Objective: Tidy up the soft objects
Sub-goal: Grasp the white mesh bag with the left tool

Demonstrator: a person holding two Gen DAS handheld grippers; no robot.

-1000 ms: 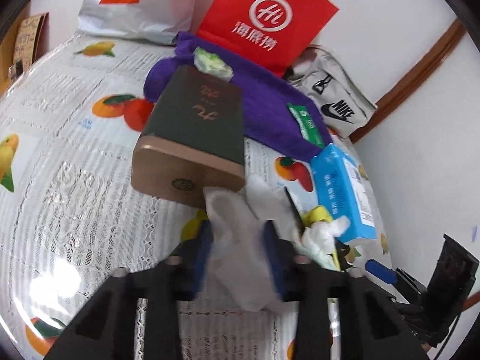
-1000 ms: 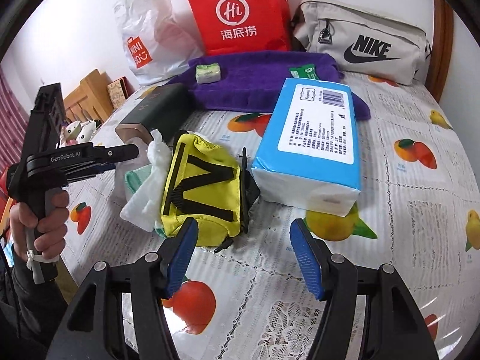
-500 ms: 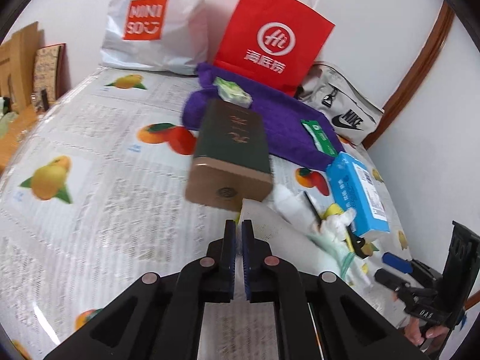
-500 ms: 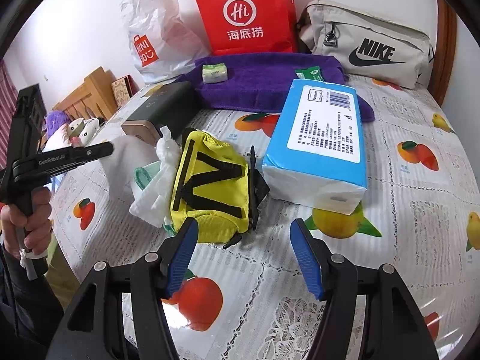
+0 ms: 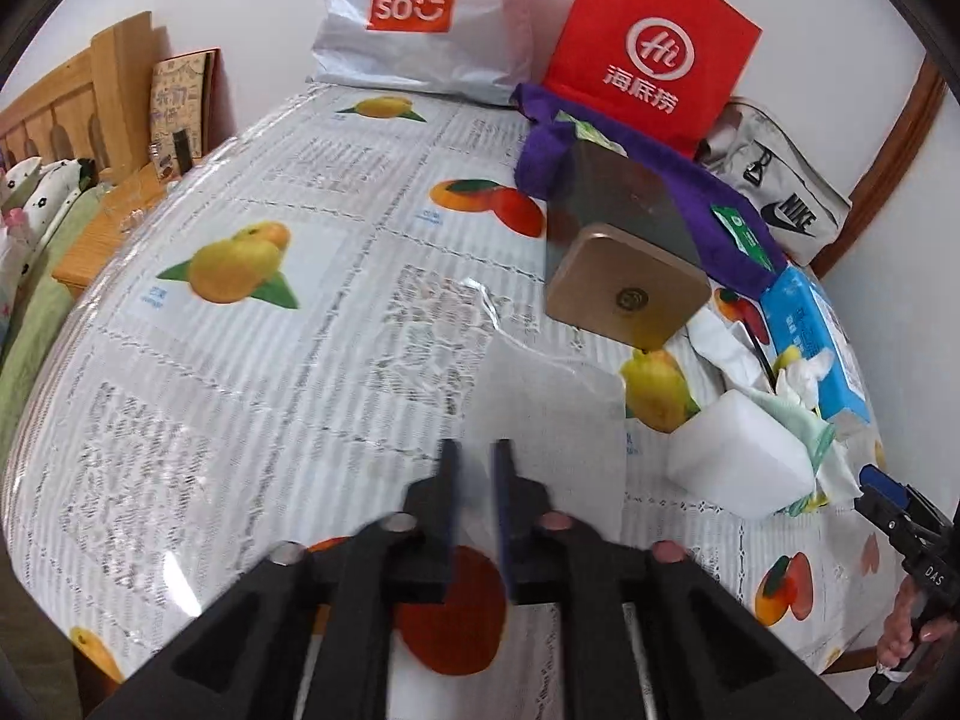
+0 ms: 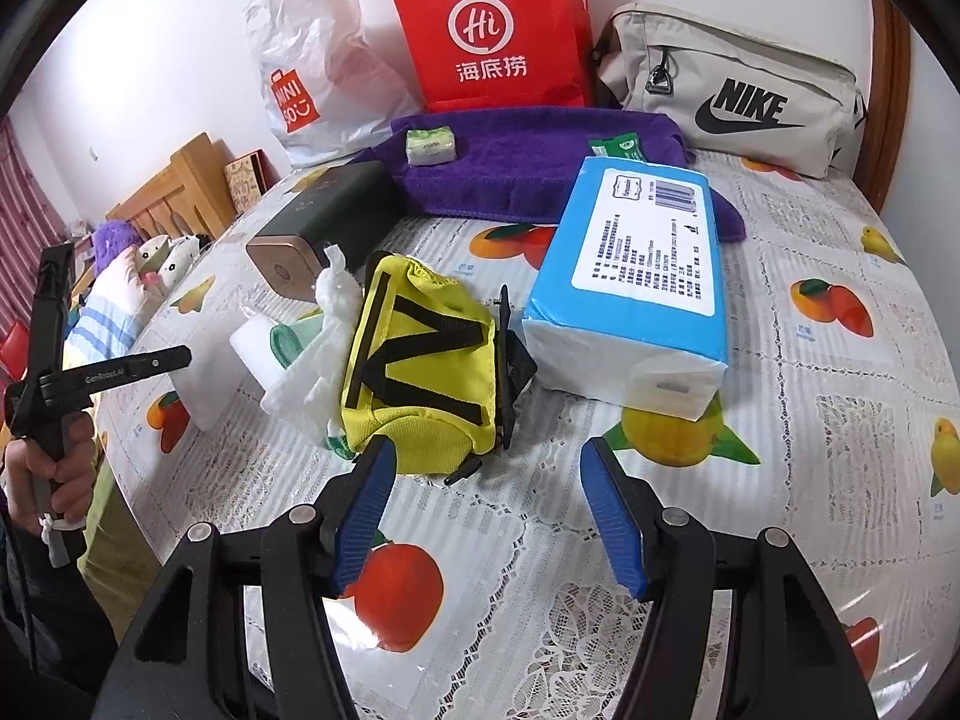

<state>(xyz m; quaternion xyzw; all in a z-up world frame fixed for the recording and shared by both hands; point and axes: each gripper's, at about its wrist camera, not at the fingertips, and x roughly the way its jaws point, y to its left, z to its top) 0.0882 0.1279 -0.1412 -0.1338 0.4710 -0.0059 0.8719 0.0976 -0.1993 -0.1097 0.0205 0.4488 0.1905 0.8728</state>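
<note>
**Soft things heaped mid-table, left jaws parting at a white sheet**

Soft items sit bunched on the fruit-print table (image 5: pixel 240 390): a yellow pouch (image 6: pixel 420 360), crumpled tissue (image 6: pixel 324 348) touching its left side, a white foam block (image 5: pixel 738 456) and a blue tissue pack (image 6: pixel 642 276) just right of the pouch. On my left feed, the left gripper (image 5: pixel 475 480) has just been opening its jaws, and a narrow gap shows between them. A thin white sheet (image 5: pixel 552 420) lies right at the tips, mostly to their right. The blur keeps me from telling whether its edge is inside the gap. My right gripper (image 6: pixel 489 516) hangs spread wide and empty just short of the pouch. A dark green box (image 5: pixel 624 252) lies behind the heap, with a purple towel (image 6: pixel 528 156) beyond.
</note>
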